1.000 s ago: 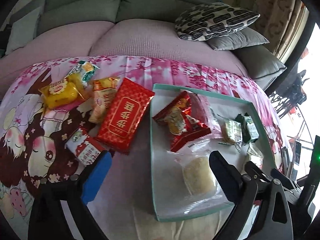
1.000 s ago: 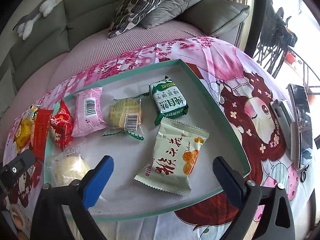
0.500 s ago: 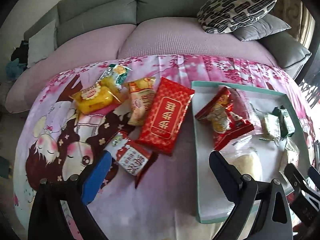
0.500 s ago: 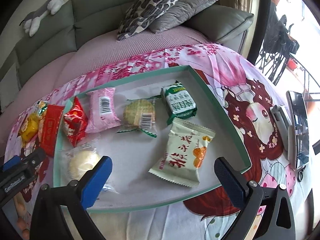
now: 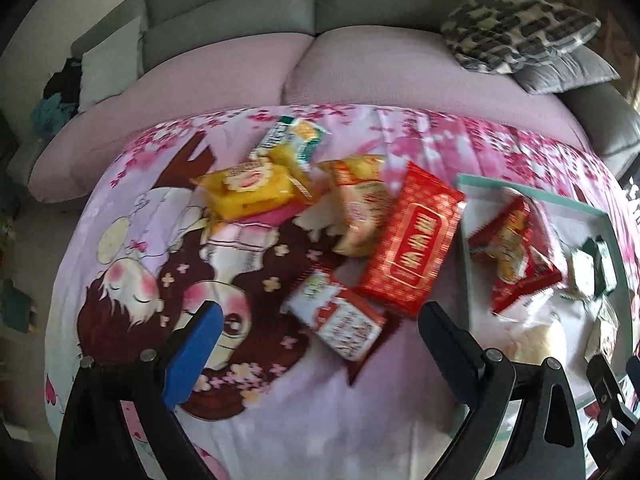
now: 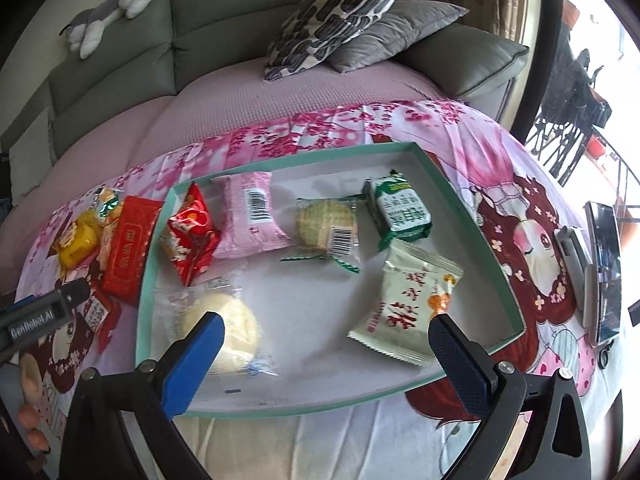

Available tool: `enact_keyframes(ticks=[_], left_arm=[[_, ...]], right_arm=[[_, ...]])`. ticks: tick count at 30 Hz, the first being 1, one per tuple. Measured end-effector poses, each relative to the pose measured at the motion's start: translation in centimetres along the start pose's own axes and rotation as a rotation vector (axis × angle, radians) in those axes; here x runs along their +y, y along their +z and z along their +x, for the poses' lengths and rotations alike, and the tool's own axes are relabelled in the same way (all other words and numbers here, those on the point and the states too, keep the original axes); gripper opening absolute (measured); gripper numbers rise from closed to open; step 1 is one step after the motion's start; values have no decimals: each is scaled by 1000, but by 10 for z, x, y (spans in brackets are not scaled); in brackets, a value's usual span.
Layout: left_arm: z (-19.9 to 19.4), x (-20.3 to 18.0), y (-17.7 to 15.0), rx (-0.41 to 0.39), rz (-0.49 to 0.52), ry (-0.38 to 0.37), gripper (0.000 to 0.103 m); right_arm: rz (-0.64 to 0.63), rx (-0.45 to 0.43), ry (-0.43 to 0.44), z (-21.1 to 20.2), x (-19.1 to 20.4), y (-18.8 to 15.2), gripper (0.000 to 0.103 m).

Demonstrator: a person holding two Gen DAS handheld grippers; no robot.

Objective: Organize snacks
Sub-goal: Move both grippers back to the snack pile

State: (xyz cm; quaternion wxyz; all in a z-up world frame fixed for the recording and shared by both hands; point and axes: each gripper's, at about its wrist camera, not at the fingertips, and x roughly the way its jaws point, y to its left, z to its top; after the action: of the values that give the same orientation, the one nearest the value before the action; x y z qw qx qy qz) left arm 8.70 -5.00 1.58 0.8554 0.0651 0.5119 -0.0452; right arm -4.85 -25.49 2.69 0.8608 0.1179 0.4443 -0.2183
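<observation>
the left gripper (image 5: 320,320) has swung left off the tray (image 6: 472,216) within the last second, and its spread, empty jaws now frame the loose pile on the cartoon cloth (image 5: 120,264): yellow cake pack (image 5: 248,192), red-and-white packet (image 5: 340,320) nearest, big red pack (image 5: 416,236). six snacks already lie in the tray at right, so these look next. the right gripper (image 6: 324,328) hovers wide and empty over the tray's near side, by the round bun (image 6: 224,328).
</observation>
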Motion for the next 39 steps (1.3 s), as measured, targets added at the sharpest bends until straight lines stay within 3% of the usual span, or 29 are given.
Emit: enact_keyframes(ticks=[10, 19, 29, 34, 39], left_arm=[[5, 66, 15, 16, -152, 0, 98], [14, 102, 18, 42, -242, -24, 98], [29, 106, 17, 93, -274, -39, 98], [37, 92, 18, 109, -251, -45, 98], [52, 80, 17, 155, -271, -105, 98]], right_arm=[[-25, -32, 21, -7, 22, 7, 103], [-97, -39, 112, -10, 73, 22, 103], [-188, 39, 195, 21, 137, 26, 103], [-219, 72, 142, 42, 149, 25, 103], [-220, 54, 79, 48, 140, 31, 103]])
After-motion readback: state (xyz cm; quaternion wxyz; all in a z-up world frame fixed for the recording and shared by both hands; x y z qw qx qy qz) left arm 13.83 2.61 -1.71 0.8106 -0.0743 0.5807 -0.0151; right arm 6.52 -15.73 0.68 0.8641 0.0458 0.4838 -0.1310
